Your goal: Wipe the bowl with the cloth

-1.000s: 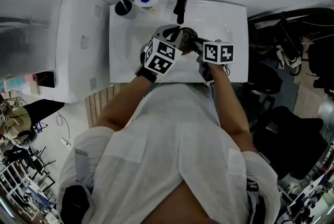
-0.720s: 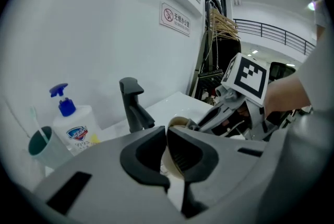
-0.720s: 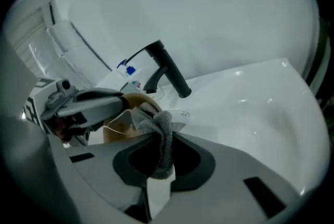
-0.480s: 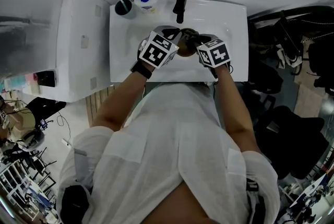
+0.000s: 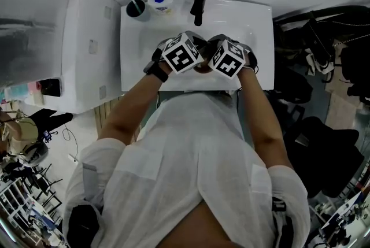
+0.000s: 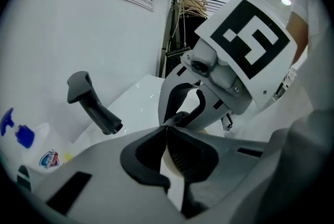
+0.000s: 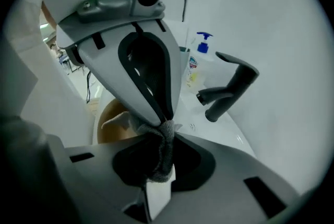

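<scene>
A tan bowl [image 7: 110, 119] sits low over the white sink [image 5: 257, 27]. My left gripper [image 6: 167, 131] is shut on the bowl's rim, and pale bowl wall [image 6: 171, 164] shows just behind its tips. My right gripper [image 7: 163, 137] is shut on a grey cloth [image 7: 162, 152]; its jaws have just been closing with the cloth between them. The cloth touches the bowl's rim beside the left gripper's tips. In the head view the two marker cubes [image 5: 182, 53] [image 5: 226, 59] sit side by side and hide most of the bowl.
A black faucet [image 5: 199, 5] stands at the back of the sink, with a blue-capped soap bottle [image 5: 161, 1] and a dark cup [image 5: 137, 8] to its left. A white cabinet [image 5: 87, 50] adjoins the sink's left side. Dark clutter [image 5: 324, 67] lies on the right.
Both grippers drew back toward the sink's near edge and rolled, so their cubes now sit close together. The bowl, seen between them before, is now largely covered.
</scene>
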{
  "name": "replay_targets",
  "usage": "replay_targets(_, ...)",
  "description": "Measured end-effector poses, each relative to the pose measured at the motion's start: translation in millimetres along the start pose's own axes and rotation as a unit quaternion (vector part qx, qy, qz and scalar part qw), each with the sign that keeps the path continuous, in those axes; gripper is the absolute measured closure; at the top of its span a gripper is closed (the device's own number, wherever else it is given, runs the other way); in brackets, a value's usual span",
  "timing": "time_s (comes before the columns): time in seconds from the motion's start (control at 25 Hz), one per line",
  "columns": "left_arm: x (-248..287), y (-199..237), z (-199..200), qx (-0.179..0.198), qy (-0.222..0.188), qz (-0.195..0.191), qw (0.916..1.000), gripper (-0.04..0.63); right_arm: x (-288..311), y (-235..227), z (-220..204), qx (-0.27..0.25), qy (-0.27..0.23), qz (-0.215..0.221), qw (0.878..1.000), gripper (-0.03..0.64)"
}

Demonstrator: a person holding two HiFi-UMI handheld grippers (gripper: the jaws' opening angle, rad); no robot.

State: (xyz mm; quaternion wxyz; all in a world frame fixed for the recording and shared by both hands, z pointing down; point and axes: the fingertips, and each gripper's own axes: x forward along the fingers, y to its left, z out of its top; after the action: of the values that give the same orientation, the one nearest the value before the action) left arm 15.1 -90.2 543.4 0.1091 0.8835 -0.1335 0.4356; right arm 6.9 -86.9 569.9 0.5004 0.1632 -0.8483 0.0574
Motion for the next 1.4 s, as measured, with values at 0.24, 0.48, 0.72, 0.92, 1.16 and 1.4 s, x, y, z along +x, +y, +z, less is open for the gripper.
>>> replay_targets(0.24,-11,22,9,-0.041,-0.062,0.057,0.9956,0.572,-6,-27,5,0.145,-0.086,-0.027,0.985,0.552)
replay_targets(0.48,-26,44,14,-0.103,-0.132,0.132,0.9770,0.574,-11,-40,-16,0.387,-0.169,-0.015,0.906,0.555)
replay_targets(0.72,-31,50,12,-0.120,-0.157,0.190,0.9618,0.573,-7,-27,-17,0.538,-0.234,0.037,0.809,0.554)
replay_targets(0.92,-19,35,10,-0.124,-0.141,0.096,0.9775,0.574,-2,-23,-31,0.461,-0.163,0.028,0.872,0.552)
replay_targets(1.16,-9,15,9,-0.068,-0.083,0.003,0.9942,0.574,0,-10,-22,0.245,-0.084,0.021,0.966,0.542)
replay_targets(1.4,6,-13,1,0.004,-0.028,-0.069,0.9972,0.574,2,16,-4,-0.014,-0.011,0.036,0.999,0.549)
